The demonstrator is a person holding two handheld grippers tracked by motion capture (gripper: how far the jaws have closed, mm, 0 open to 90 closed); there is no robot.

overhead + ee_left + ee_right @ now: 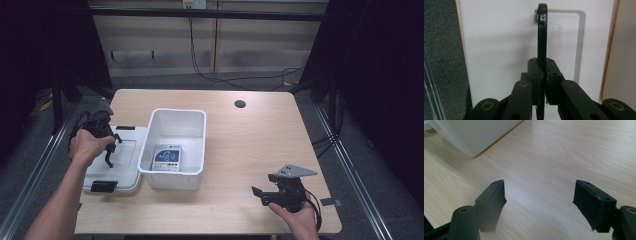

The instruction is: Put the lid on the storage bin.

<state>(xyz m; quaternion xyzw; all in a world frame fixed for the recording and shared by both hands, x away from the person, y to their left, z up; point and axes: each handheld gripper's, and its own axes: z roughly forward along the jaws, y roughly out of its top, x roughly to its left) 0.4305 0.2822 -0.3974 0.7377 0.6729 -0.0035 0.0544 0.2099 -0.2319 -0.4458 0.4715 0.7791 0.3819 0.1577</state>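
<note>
A white lid (127, 162) lies flat at the table's left, beside an open white bin (176, 113). My left gripper (109, 151) is over the lid and shut on its thin black handle (542, 32), which stands up from the lid (499, 37) between the jaws (543, 65). A blue and white packet (167, 157) lies on the bin's floor. My right gripper (261, 195) hovers near the front right of the table, open, with bare wood between its jaws (539, 195). A corner of the bin (474, 135) shows ahead of it.
The lid has black latches at its near end (103, 187) and far end (126, 128). The wooden table (250, 140) has a round cable hole (240, 104) near its far edge. Dark floor and metal rails flank the table.
</note>
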